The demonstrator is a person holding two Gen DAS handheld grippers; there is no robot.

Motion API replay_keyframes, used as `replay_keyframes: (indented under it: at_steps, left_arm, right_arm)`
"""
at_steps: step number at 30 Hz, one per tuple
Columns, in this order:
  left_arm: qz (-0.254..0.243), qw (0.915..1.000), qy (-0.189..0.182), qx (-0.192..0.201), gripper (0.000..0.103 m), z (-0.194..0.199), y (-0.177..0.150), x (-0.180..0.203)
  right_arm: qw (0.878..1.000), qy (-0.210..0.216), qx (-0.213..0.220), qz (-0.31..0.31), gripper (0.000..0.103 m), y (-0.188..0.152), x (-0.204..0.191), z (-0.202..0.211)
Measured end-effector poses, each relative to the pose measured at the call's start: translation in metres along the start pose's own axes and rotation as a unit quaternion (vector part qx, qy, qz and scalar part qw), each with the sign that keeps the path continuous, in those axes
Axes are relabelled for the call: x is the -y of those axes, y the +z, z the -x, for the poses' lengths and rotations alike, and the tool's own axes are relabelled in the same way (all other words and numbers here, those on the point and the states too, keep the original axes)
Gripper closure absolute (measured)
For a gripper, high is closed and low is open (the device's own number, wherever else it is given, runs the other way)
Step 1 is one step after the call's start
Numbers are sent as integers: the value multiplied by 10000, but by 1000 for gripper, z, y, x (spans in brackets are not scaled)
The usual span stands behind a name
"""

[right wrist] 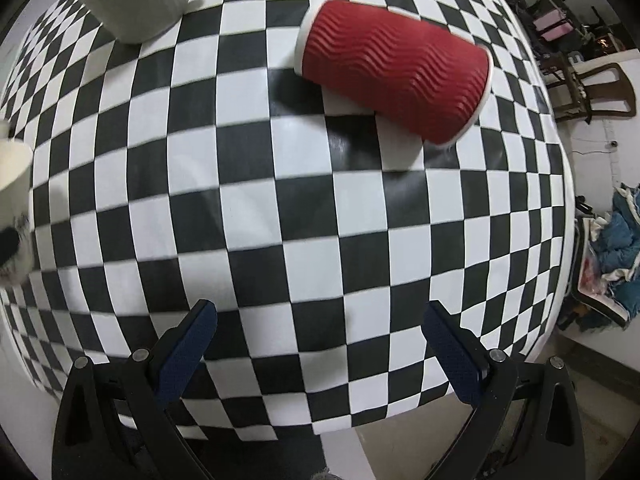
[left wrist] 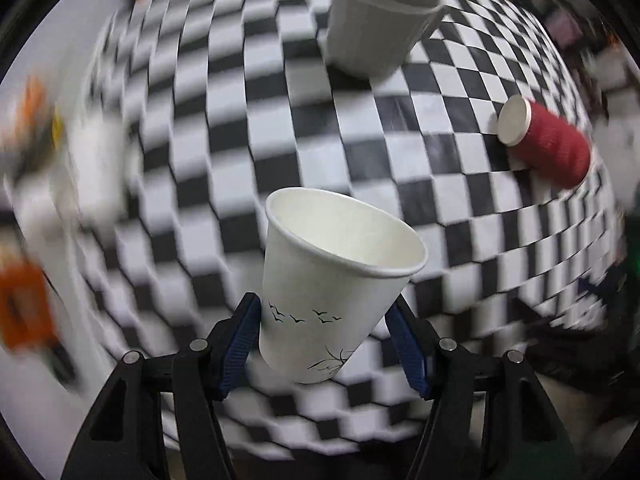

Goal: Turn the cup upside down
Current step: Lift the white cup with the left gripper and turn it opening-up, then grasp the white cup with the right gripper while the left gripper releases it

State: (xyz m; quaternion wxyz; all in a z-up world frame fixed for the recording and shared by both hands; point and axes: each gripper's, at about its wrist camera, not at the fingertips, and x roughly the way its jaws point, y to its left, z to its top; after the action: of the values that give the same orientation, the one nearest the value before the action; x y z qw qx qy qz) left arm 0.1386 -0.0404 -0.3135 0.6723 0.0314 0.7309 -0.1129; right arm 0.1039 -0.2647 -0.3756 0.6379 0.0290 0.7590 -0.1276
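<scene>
Blue ribbed pads of the left gripper (left wrist: 322, 334) press against both sides of a white paper cup printed with small black birds and a branch (left wrist: 332, 280), clamping its lower half. The cup is tilted, mouth up and leaning to the right, lifted above the black-and-white checkered tablecloth (left wrist: 240, 152), which is blurred in the left wrist view. Farther off stands a pale grey ribbed ceramic mug (left wrist: 376, 16), upright. A red wavy-textured paper cup with a white rim (left wrist: 548, 144) lies on its side to the right.

Fingers of the right gripper (right wrist: 320, 344) stand wide apart above the cloth, holding and touching nothing. The red cup lies well ahead of them.
</scene>
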Motion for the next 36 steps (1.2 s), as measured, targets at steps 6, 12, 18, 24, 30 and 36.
replay_keyframes:
  at_steps: [6, 12, 18, 24, 30, 36]
  left_arm:
    - [1215, 9898, -670, -316, 42, -29, -28, 16]
    - [1915, 9749, -1009, -518, 41, -49, -33, 37]
    - [1664, 9821, -664, -579, 39, -67, -19, 49]
    - [1390, 9869, -507, -651, 26, -74, 3, 53]
    - [1187, 9899, -479, -602, 11, -70, 9, 65]
    - [1102, 9914, -588, -392, 6, -45, 6, 81]
  right_arm:
    - [9996, 62, 27, 285, 0, -19, 18, -11]
    - [9994, 4, 1, 360, 0, -23, 39, -17]
    - [9994, -22, -46, 340, 0, -17, 52, -22]
    - [9997, -32, -82, 215, 0, -14, 61, -24]
    - [9999, -48, -111, 79, 0, -16, 72, -25]
    - [9999, -59, -84, 30, 0, -23, 74, -19]
